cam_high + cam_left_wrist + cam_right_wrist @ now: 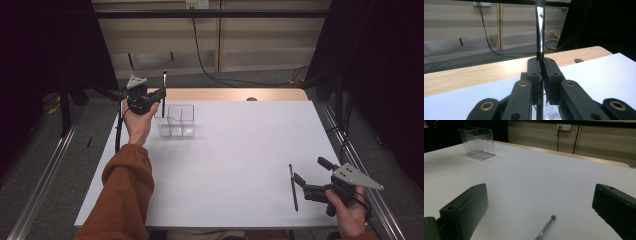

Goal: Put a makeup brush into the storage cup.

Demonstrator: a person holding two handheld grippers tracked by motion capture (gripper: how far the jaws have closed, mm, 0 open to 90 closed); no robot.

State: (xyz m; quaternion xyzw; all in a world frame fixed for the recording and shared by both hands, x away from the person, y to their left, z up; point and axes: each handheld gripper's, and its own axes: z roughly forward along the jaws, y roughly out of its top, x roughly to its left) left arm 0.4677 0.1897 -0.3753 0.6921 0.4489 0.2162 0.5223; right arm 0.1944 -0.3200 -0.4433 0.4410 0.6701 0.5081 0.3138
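Note:
My left gripper is raised at the table's far left and is shut on a thin black stick that stands upright. In the left gripper view the glossy stick rises from between the closed pads of that gripper. A clear plastic organizer with compartments stands just right of and below that gripper. Near the front right edge, my right gripper is open, with a second slim dark brush lying flat just left of it. In the right gripper view that brush lies between the open jaws of the gripper.
A white sheet covers the table, and a strip of wood shows along the far edge. The clear organizer stands far off at the upper left in the right gripper view. Metal rails run along both sides of the table.

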